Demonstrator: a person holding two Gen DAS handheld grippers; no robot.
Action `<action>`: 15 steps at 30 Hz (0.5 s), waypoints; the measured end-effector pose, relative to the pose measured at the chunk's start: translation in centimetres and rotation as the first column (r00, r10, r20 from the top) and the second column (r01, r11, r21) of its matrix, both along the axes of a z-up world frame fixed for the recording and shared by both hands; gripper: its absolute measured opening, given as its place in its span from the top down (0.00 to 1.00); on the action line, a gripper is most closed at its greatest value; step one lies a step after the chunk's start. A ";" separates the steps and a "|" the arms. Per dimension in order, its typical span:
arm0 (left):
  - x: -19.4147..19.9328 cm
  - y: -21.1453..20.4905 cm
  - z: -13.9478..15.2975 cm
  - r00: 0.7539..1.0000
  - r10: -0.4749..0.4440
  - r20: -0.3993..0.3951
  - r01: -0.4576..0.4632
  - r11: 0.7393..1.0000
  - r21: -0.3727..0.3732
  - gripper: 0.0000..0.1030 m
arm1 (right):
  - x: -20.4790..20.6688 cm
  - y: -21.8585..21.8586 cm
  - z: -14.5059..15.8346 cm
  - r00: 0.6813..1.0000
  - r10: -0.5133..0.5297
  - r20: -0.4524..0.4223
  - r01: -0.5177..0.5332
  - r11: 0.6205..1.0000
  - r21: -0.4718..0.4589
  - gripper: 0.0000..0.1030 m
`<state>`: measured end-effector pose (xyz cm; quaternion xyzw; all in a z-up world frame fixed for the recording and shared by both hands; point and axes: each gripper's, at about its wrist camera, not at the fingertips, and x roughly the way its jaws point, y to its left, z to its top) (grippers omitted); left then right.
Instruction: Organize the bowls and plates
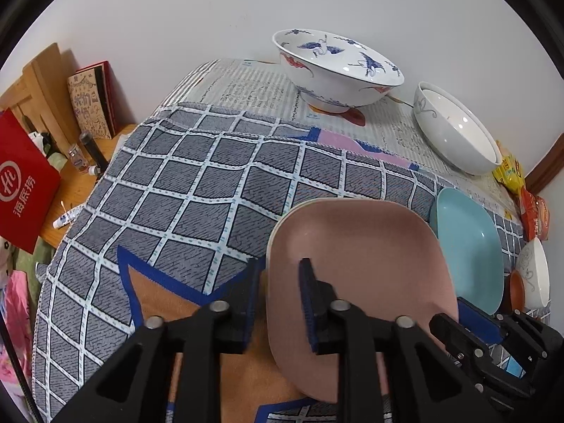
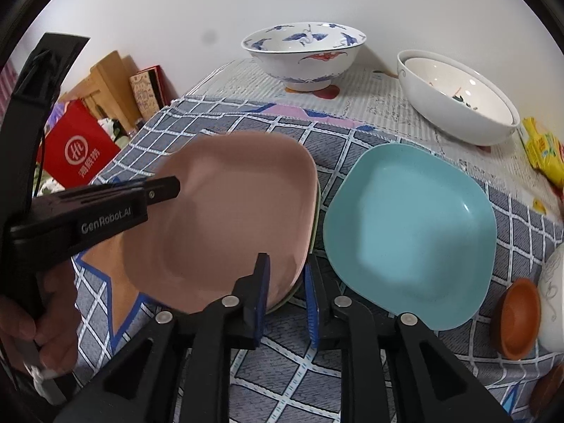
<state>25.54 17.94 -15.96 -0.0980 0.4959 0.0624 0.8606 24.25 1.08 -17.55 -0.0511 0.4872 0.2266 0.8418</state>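
checked tablecloth point(image 1: 197, 183) against white wall point(image 1: 211, 10), both hand-held grippers spread astride pink plate point(image 1: 356, 257) rim

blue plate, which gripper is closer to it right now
Right. The right gripper straddles the pink plate's edge, just beside the blue plate. The left gripper straddles the pink plate's far edge, farther away.

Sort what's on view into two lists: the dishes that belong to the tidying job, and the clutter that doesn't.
Part of the job:
pink plate
blue plate
crane-pattern bowl
white bowl
small brown dish

Just lying about:
red bag
books
snack packets
small tube
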 end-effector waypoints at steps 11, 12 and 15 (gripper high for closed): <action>-0.8 -1.5 1.7 1.000 -0.013 0.004 0.013 0.999 0.041 0.68 | -1.0 -4.8 2.5 0.992 -0.104 0.067 0.103 0.994 0.029 0.66; -0.7 -1.8 1.8 1.000 -0.017 0.007 0.017 0.999 0.045 0.65 | -0.9 -5.8 2.8 0.988 -0.134 0.079 0.132 0.991 0.025 0.66; -0.6 -3.5 2.5 0.999 -0.041 0.019 0.039 0.997 0.066 0.59 | -0.6 -8.2 3.0 0.976 -0.195 0.092 0.195 0.981 0.012 0.66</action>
